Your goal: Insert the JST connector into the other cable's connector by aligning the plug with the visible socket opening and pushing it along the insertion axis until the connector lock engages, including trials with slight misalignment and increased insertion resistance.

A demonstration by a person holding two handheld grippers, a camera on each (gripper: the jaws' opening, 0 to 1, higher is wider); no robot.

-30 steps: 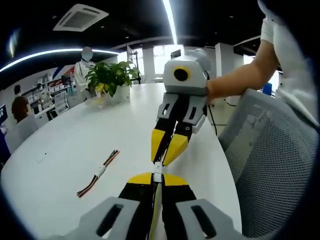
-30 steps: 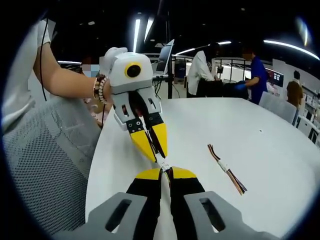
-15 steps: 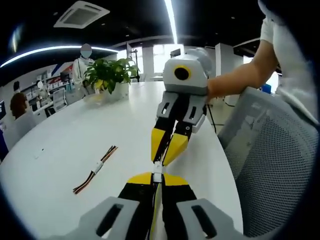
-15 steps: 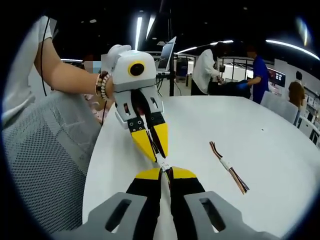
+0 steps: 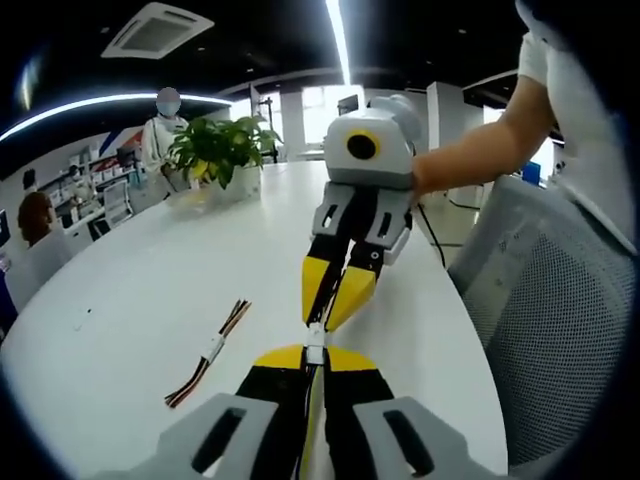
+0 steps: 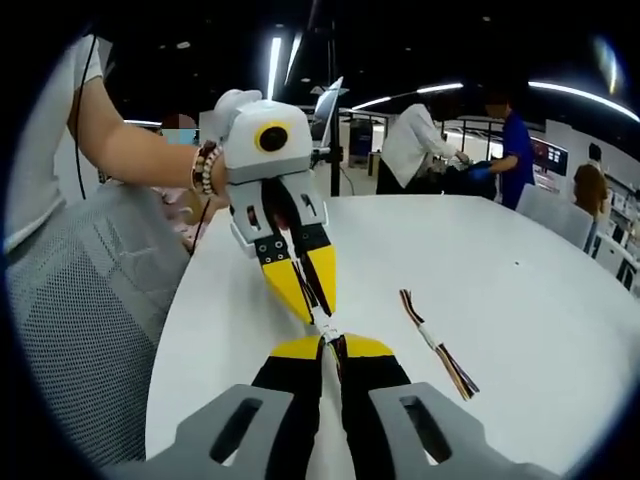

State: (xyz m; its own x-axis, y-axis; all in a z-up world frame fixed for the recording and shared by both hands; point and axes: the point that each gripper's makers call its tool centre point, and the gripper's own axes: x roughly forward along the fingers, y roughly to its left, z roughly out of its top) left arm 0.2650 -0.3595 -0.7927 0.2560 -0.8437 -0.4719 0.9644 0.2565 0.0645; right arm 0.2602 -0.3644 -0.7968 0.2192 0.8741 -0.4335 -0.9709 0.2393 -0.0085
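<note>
Left gripper (image 5: 314, 352): you are holding it low over the white table (image 5: 130, 300), jaws pressed together at 6 o'clock in the left gripper view, pinching a small white JST connector (image 5: 315, 353) at the tips.
Right gripper (image 6: 330, 345): you are keeping its jaws closed too, at 6 o'clock in the right gripper view, gripping the mating connector (image 6: 326, 332) at the tips.
Meeting point: the two grippers are facing each other nose to nose, yellow tips touching at the white connector pieces. You cannot tell from either view whether the plug is seated or the lock is engaged.
Opposite gripper: in the left gripper view the right one is coming down from 12 o'clock, your forearm (image 5: 478, 152) reaching in from 2 o'clock.
Spare cable (image 5: 209, 350): a joined multicoloured wire pair with a white connector mid-length is lying flat on the table at 8 o'clock in the left gripper view, well apart from the tips; at 3 o'clock in the right gripper view.
Chair (image 5: 555, 340): a grey mesh back is standing at 3 o'clock in the left gripper view.
Potted plant (image 5: 222, 150): sitting at the table's far end, 11 o'clock.
</note>
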